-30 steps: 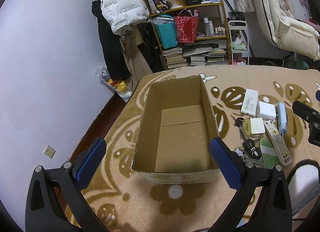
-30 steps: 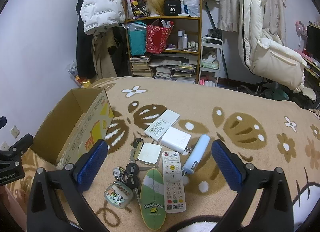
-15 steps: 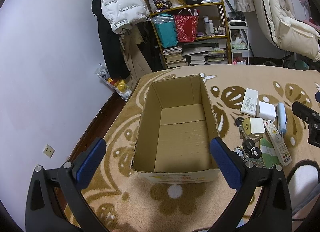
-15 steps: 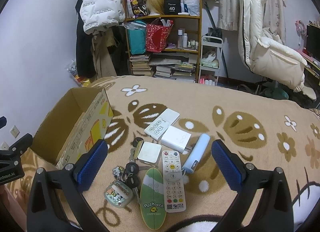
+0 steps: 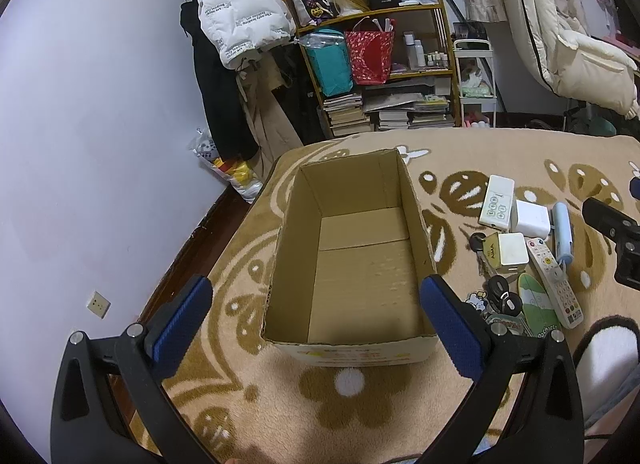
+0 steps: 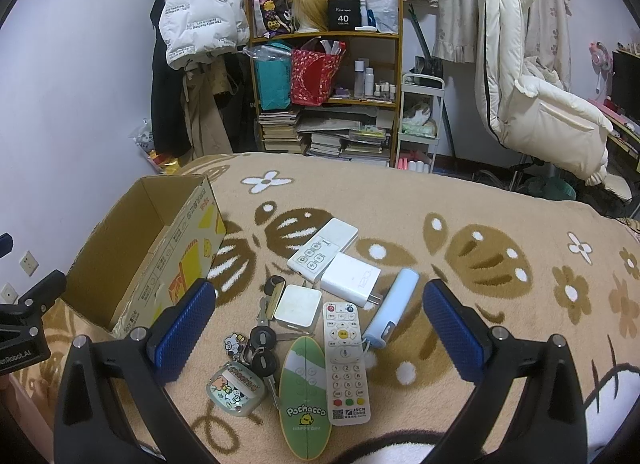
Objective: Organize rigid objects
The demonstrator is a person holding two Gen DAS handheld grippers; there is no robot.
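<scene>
Left gripper [image 5: 316, 318]: jaws wide — above the cardboard box [image 5: 352, 252].
Right gripper [image 6: 318, 326]: jaws wide — over the TV remote [image 6: 346, 360].

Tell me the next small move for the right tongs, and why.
Probably lower the right tongs onto the white TV remote with coloured buttons. Both tongs are open and hold nothing, the brown cardboard box looks empty, and the remote lies flat on the tan patterned blanket almost centred between the right tongs' fingers.
</scene>
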